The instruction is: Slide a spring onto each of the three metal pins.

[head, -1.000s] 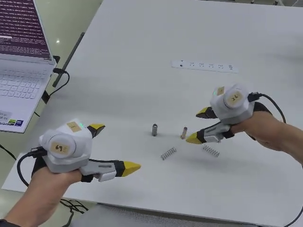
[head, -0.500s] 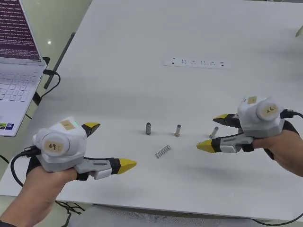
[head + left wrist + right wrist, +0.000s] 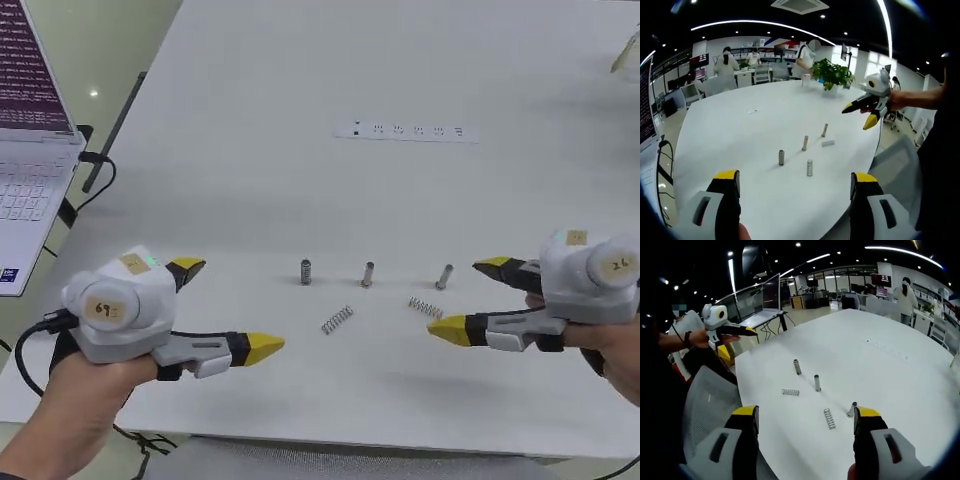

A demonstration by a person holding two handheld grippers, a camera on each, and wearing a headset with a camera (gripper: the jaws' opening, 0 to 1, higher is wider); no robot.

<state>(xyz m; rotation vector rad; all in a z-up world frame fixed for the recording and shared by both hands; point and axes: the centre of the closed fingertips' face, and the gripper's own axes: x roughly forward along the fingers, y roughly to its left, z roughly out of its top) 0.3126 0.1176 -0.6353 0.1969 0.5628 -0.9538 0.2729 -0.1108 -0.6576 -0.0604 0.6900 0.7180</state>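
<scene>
Worktop (image 3: pixel 300 180), three pins upright in a row, we judge so springs can drop on from above. Leftmost pin (image 3: pixel 306 264) appears to carry a fitted spring (image 3: pixel 306 274); middle pin (image 3: pixel 368 274) and right pin (image 3: pixel 444 276) are bare. Left loose spring (image 3: pixel 338 320) and right loose spring (image 3: pixel 425 308) lie flat just before them. Left hand-held gripper (image 3: pixel 228 306) hovers low, jaws spread, empty. Right hand-held gripper (image 3: pixel 472 296) also gapes empty, tips aimed inward at the right loose spring.

Open-plan office.
Beyond the left hand-held gripper (image 3: pixel 795 176): table (image 3: pixel 740 130), potted plant (image 3: pixel 834 75), desks (image 3: pixel 747 75), monitors (image 3: pixel 699 61), people (image 3: pixel 726 62), ceiling strip lights (image 3: pixel 760 24).
</scene>
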